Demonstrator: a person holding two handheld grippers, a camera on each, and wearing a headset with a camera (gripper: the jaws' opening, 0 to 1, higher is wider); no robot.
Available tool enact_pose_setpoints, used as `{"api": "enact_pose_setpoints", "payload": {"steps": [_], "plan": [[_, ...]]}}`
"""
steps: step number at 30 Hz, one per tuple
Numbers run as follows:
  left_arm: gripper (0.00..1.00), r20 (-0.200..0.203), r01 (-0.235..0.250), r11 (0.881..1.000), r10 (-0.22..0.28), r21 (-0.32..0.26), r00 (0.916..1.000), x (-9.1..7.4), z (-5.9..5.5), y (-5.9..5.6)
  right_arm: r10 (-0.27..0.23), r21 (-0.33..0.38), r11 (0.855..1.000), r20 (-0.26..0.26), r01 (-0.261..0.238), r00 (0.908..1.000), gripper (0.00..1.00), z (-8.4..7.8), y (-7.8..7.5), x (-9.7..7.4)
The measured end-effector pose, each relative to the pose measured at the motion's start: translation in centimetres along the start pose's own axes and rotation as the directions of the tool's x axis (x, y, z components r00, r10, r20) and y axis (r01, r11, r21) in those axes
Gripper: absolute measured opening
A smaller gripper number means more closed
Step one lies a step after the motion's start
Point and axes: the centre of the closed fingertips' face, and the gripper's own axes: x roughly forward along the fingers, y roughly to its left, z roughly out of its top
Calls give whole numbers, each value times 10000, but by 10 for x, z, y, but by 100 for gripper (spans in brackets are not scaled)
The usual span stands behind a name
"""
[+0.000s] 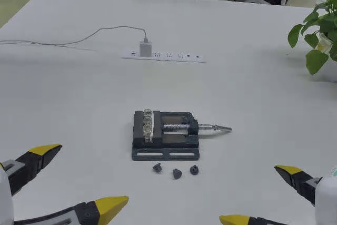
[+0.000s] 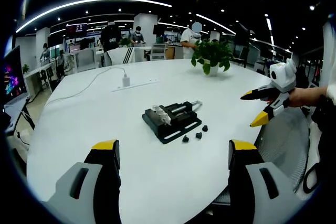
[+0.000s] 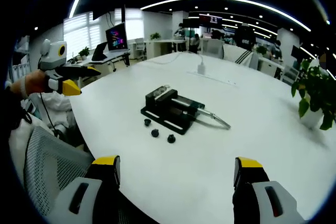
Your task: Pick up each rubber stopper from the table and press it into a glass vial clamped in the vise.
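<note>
Holding left gripper (image 1: pixel 79 177) and right gripper (image 1: pixel 260 194) wide open, empty, at 7 and 5 o'clock of the vise (image 1: pixel 166 154). Targeting rubber stoppers (image 1: pixel 177 173) just beside its 6 o'clock; advising pinching one squarely.

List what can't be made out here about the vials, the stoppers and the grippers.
- Glass vials in the vise, head view: too small and see-through to count, or to tell whether any is already plugged. They are smaller still in both gripper views.
- Three rubber stoppers, head view: too small to tell which end faces up.
- Left gripper and right gripper, head view: bodies cut off by the bottom edge.
</note>
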Motion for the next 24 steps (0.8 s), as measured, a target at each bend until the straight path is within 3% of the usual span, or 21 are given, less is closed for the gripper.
{"api": "enact_pose_setpoints", "payload": {"steps": [24], "plan": [[83, -69, 186, 9998, -186, 33, 9998, 7, 0, -1, 398, 12, 9992, 42, -398, 9992, 82, 8, 12, 24]]}}
